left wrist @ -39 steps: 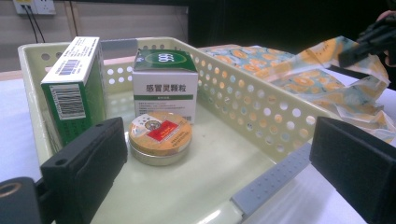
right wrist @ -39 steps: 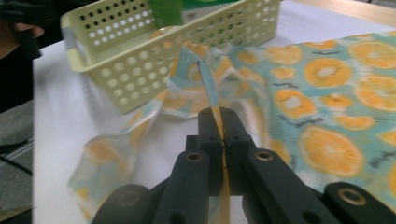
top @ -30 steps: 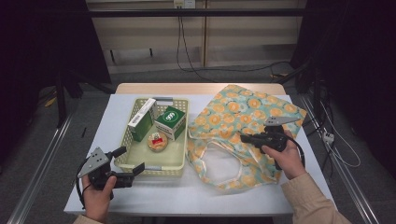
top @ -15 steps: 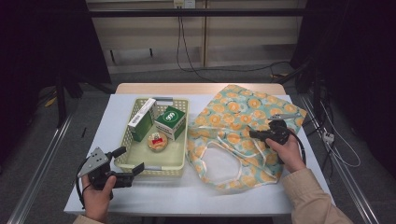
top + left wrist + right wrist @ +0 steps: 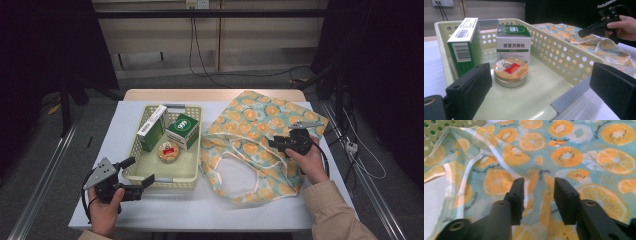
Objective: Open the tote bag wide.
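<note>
Jaws of the right gripper (image 5: pixel 278 143) have just been opening: a sec ago they sat higher over the teal fabric tote bag w/ orange-slice print (image 5: pixel 260 125), now they're lower, on the cloth, part-open w/ a raised fold of fabric between them, pads not clearly pinching it. Bag itself lies flat on the right half of the tabletop (image 5: pixel 200 210), white-trimmed handles looped toward the person, its left edge just beside the pale yellow perforated plastic basket (image 5: pixel 162 177). Left gripper (image 5: pixel 139 172) hasn't shifted: it hovers at the basket's near-left corner, jaws wide open, holding nothing. In the basket: tall green-and-white carton (image 5: pixel 151 131) standing at the back left, squat green-topped white box (image 5: pixel 183 131) beside it, round gold tin w/ red label (image 5: pixel 168 150) in front of both. Tabletop is white w/ a wood strip along the far edge. Beyond it: grey floor, black cables hanging from a wall socket, dark curtains both sides.
</note>
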The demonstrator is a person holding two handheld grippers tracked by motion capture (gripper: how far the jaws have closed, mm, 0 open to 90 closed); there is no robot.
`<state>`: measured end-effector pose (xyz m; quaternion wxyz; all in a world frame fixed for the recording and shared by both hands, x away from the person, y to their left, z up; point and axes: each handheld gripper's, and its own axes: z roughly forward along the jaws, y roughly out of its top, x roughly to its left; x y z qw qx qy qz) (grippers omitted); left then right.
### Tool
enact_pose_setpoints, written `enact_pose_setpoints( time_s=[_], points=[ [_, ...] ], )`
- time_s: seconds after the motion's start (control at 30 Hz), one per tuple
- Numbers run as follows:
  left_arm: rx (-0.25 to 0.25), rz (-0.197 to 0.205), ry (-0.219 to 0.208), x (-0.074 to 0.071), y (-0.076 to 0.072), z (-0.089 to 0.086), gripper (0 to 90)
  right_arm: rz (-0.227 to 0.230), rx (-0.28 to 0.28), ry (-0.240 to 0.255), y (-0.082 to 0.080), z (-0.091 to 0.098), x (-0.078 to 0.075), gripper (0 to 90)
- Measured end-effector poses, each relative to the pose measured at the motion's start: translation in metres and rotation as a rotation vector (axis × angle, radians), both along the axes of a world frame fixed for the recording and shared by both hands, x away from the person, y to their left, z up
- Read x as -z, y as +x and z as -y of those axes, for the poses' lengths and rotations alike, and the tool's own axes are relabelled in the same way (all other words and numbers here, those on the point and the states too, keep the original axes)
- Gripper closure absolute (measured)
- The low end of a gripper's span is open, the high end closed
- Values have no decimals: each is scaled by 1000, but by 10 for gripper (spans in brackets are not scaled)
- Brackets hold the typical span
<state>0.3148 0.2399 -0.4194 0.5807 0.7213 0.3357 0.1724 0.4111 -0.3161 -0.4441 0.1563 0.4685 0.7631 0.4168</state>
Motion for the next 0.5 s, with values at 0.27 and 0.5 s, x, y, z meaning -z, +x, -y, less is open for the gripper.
enact_pose_setpoints(
  time_s=[0.27, 0.5],
  points=[
    [-3, 2, -6, -1, 0, -2, 38, 98, -100, -66, -24, -28, -26, 418],
    [3, 0, -2, -1, -1, 0, 38, 66, -225, -87, -45, -51, -18, 505]
  ],
)
